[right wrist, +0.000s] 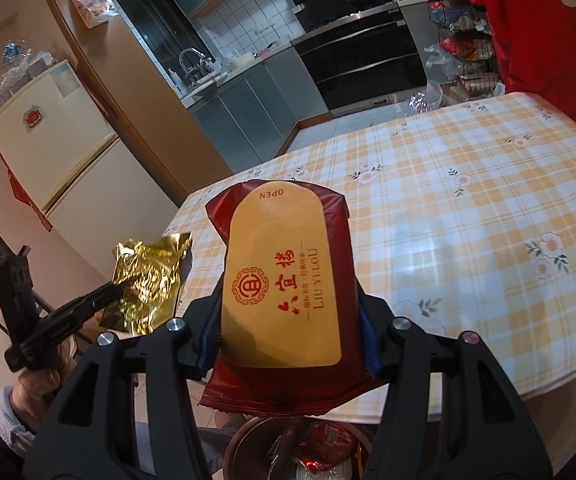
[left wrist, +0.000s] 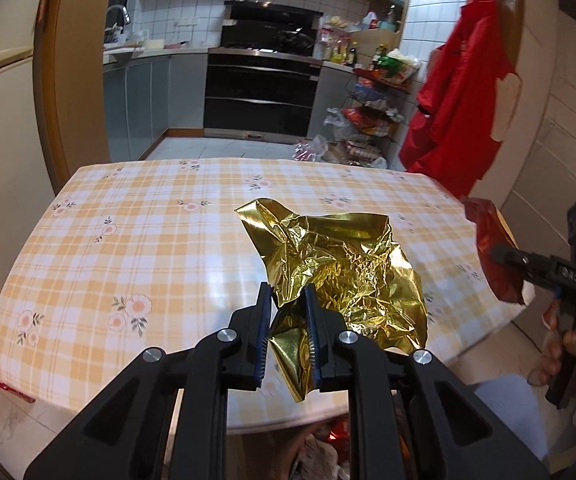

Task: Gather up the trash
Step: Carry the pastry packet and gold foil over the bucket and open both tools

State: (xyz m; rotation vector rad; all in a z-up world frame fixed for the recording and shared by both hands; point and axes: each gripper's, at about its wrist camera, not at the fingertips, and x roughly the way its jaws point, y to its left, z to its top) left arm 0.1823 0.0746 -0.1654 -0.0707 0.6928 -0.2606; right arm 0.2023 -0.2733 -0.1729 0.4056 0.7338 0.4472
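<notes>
Surface (left wrist: 135,240): a dining table under a yellow-and-white checked cloth with small flower prints; the stretch of cloth in view carries nothing.
Room beyond: a kitchen with a black built-in oven (left wrist: 261,92), grey cabinets, a wire rack (left wrist: 372,120) of packets, and a red garment (left wrist: 460,96) hanging at the right.
Fridge (right wrist: 51,136): cream, two-door, standing left of the surface in the right wrist view.
Bin (right wrist: 300,452): a round container below the near edge of the surface, with red and clear wrappers inside.
Red packet (right wrist: 283,300): a dark red snack wrapper with a gold label reading "LIU YI LOU" and "OPEN", held up off the surface, above its near edge.
Gold foil (left wrist: 340,276): a crumpled gold wrapper, lifted clear of the cloth, hanging forward from the gripper that holds it.
Right gripper (right wrist: 290,340): jaws about half spread, pads pressed on both long sides of the red packet.
Left gripper (left wrist: 285,336): jaws narrow, pinching the near corner of the gold foil.
Hands: each one is seen from the other camera, wrapped round its gripper handle, with a pale sleeve at the wrist.
</notes>
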